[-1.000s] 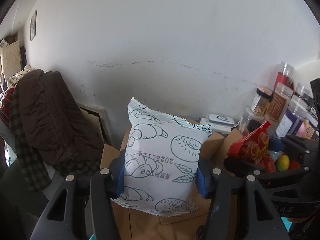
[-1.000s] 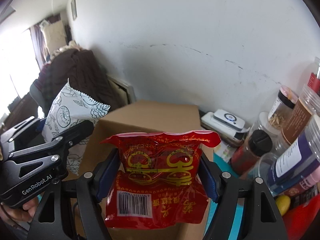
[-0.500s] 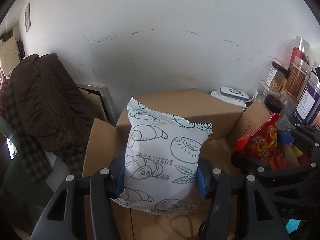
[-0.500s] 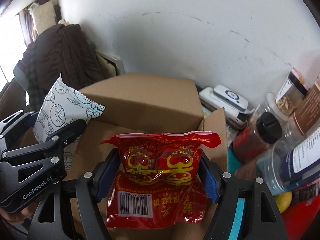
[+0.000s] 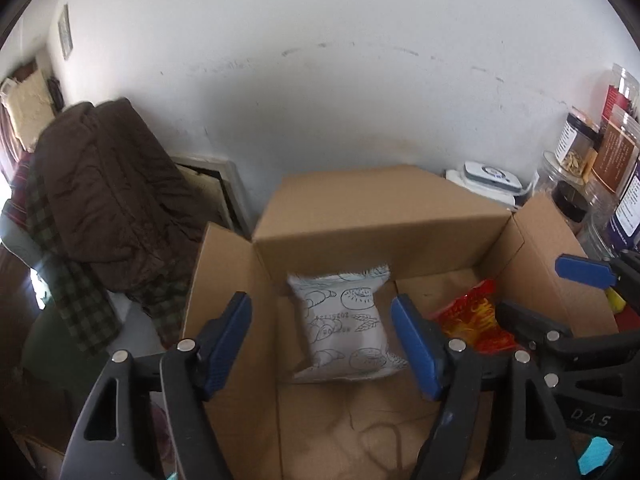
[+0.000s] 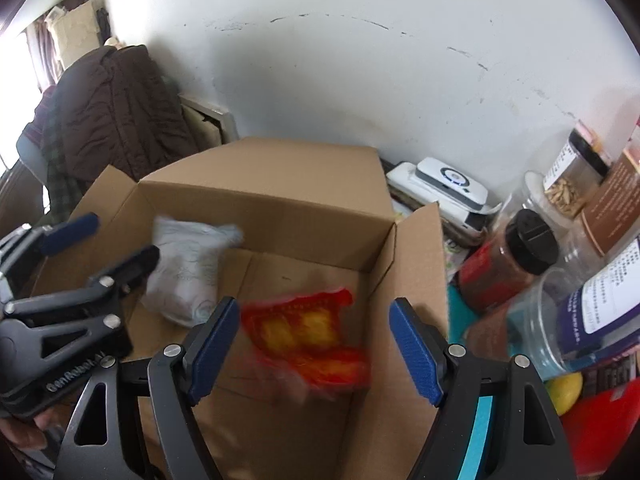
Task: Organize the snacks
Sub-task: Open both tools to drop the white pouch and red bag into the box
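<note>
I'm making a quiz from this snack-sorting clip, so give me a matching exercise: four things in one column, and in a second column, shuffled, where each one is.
Things:
1. white pastry packet
2. red snack packet
3. black-capped jar
4. brown coat

Places:
A. outside the cardboard box, on its right
B. in the box, right part
C. draped left of the box, by the wall
D. in the box, left part

Pairs: 1-D, 2-B, 3-A, 4-C
</note>
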Tool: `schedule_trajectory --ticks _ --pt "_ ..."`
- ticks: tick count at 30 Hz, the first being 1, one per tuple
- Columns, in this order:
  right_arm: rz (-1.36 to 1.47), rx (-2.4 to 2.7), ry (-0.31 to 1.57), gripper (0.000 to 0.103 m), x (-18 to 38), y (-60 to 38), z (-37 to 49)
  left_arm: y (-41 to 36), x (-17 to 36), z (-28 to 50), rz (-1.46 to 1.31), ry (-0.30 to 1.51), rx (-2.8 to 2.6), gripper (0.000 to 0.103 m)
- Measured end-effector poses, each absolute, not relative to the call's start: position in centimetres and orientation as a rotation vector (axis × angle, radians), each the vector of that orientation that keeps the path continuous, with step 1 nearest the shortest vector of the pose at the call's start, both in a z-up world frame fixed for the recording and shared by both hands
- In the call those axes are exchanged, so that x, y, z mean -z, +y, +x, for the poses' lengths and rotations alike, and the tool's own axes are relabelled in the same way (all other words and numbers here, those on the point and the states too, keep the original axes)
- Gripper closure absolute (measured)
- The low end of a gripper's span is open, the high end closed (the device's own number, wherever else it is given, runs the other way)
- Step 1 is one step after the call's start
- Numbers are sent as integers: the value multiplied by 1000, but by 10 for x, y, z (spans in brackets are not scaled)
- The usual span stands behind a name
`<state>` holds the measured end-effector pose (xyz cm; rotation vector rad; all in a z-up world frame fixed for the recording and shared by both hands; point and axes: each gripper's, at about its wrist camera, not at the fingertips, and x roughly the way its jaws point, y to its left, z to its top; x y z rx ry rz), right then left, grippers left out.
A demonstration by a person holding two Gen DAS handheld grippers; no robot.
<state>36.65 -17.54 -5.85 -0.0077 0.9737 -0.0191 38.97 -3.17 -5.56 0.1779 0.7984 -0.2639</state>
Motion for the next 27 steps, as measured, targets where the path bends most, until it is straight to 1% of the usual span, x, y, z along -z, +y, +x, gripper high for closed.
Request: schedule_trajectory --ticks 10,23,27 --pt "-29 44 921 25 32 -177 350 -27 20 372 180 736 258 31" --pt "-44 55 785 25 -42 -164 302 -10 -53 313 130 549 264 31" --pt "-49 61 738 25 -63 -159 282 -3 -70 295 110 517 281 31"
